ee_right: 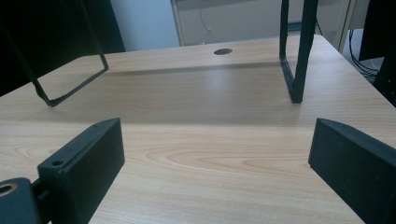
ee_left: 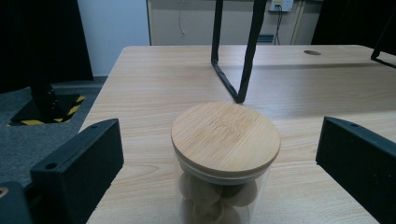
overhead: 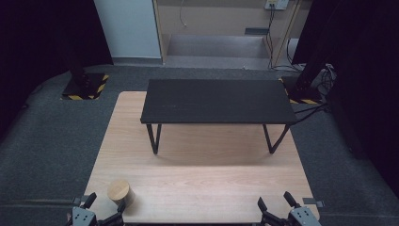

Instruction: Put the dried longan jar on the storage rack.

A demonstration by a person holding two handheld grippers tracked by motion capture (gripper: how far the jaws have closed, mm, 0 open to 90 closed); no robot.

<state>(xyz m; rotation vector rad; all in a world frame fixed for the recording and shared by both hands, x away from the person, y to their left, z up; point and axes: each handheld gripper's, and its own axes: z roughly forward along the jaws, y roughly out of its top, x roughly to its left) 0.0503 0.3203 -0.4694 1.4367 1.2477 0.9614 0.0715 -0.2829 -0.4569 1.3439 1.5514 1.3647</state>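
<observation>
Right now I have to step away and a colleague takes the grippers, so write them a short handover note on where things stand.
Left gripper: open, jaws either side of the jar, not touching it.
Right gripper: open, holding nothing, over bare table at the near right edge.
Jar: upright at the table's near left corner, bamboo lid on, round brownish pieces inside.
Black shelf: stands across the far half of the table, nothing on top.
Done: left gripper lined up on the jar.
Left: close on the jar and lift; where it goes is your call, possibly the shelf.
</observation>
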